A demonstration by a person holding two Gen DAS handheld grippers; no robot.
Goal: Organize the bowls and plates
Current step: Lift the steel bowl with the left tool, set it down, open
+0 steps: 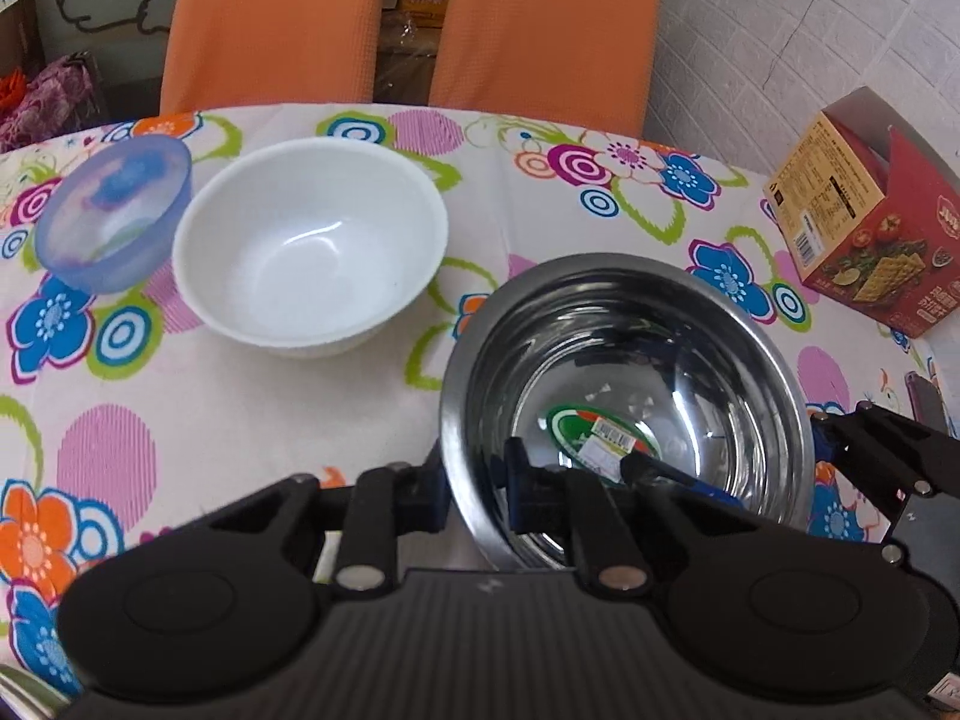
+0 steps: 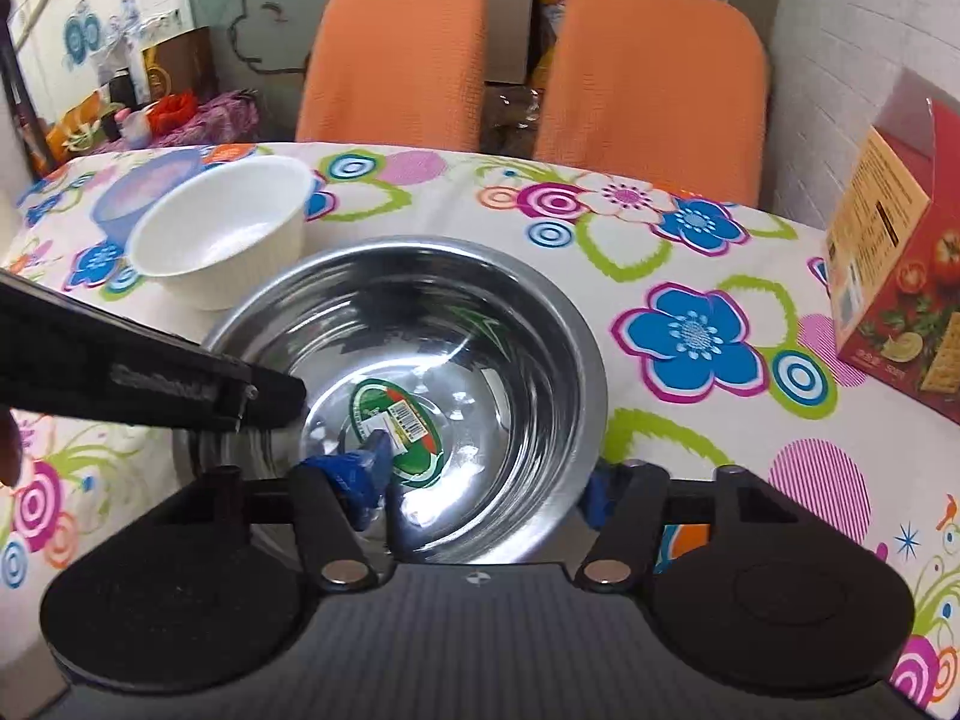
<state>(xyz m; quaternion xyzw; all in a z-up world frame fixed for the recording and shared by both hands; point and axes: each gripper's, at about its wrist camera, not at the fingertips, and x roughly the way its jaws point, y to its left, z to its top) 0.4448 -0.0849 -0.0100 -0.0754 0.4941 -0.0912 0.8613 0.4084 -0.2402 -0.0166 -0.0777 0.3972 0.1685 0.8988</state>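
The left gripper (image 1: 474, 474) clamps the near-left rim of the steel bowl (image 1: 630, 396), one finger outside the wall and one inside. The right gripper (image 2: 486, 480) pinches the same bowl's near-right rim the same way, its blue-padded inner finger (image 2: 360, 474) down in the basin. The steel bowl is shiny and deep, with a green oval sticker (image 2: 396, 426) and barcode on its bottom; whether it is resting on the desk or raised cannot be told.

The desk (image 1: 240, 420) wears a white cloth printed with bright flowers and rings. Far-left of the steel bowl stands a white bowl (image 1: 309, 246), and just left of that a translucent blue bowl (image 1: 114, 210). A red cracker box (image 1: 864, 210) stands at the far right. Two orange chairs (image 1: 408, 24) sit behind the desk before a white brick wall (image 1: 810, 30).

Only the right wrist view shows the left gripper's black body (image 2: 150, 372) reaching in over the rim, and cluttered shelving (image 2: 120, 72) far left.
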